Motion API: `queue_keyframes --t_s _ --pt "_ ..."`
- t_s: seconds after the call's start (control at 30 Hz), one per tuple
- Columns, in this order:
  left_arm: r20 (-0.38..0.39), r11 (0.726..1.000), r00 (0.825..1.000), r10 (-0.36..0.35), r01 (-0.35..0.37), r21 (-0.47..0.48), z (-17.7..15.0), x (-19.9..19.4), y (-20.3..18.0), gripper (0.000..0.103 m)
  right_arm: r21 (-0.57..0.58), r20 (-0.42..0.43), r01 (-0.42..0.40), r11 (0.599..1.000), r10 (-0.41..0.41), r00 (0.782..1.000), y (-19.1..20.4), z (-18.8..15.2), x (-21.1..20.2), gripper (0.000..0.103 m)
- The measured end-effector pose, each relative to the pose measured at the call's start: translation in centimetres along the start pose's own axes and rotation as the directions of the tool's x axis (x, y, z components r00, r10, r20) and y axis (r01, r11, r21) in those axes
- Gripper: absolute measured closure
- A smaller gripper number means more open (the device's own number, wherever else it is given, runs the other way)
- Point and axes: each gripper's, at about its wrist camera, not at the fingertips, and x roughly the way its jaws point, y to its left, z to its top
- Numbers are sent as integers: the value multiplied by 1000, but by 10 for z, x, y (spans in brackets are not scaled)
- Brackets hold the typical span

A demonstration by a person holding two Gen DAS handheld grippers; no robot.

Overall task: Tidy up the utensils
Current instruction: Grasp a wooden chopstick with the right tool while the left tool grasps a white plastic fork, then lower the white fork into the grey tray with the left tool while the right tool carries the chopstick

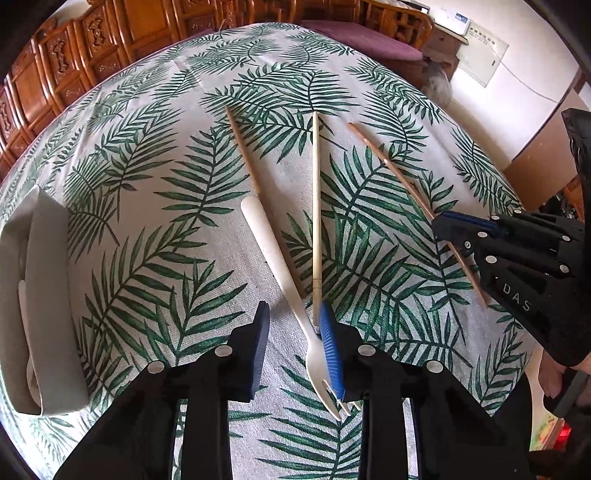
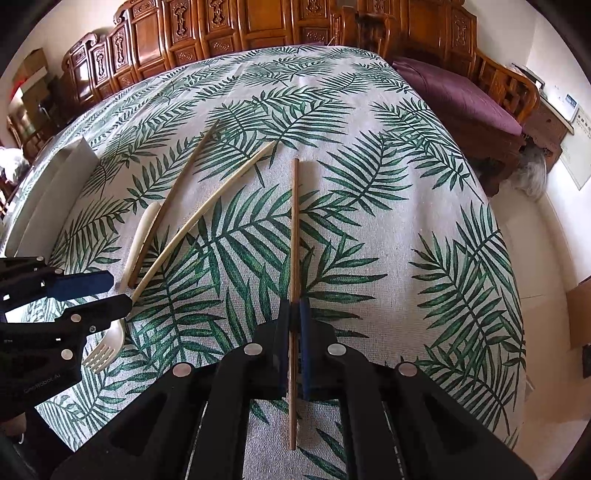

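A white plastic fork (image 1: pixel 280 273) lies on the leaf-print tablecloth (image 1: pixel 166 184), tines toward me. My left gripper (image 1: pixel 293 314) is open and straddles the fork's neck: the right blue pad (image 1: pixel 332 354) sits against it, while the left pad stands well clear. A cream chopstick (image 1: pixel 315 206) ends at that right fingertip. A brown chopstick (image 1: pixel 243 155) lies to the left of the fork. My right gripper (image 2: pixel 294 304) is shut on a second brown chopstick (image 2: pixel 294 221), which lies along the cloth. The right gripper (image 1: pixel 443 230) also shows in the left wrist view, and the left gripper (image 2: pixel 120 291) in the right wrist view.
A pale open box (image 1: pixel 48 295) with a white utensil inside stands at the table's left edge. Carved wooden cabinets (image 2: pixel 258 26) line the far side. A purple-cushioned bench (image 2: pixel 461 96) stands beyond the right corner, where the table drops to the floor.
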Motion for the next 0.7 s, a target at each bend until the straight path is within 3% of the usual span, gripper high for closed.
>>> queue_keyframes --t_s 0.17,0.27,0.37,0.7 --pt "-2 998 1000 -30 30 -55 -1 -1 12 78 1 0 0 1000 0 1000 0 0 0 97" --pt "4 996 999 -52 52 -66 0 -1 14 94 0 0 0 1000 0 1000 0 0 0 97" --pt "3 996 998 -56 56 -72 0 -1 14 97 -4 1 2 1000 -2 1000 1 0 0 97" --pt "36 992 997 -64 67 -110 -11 -19 34 97 -12 -1 11 1000 -11 1000 2 0 -1 97"
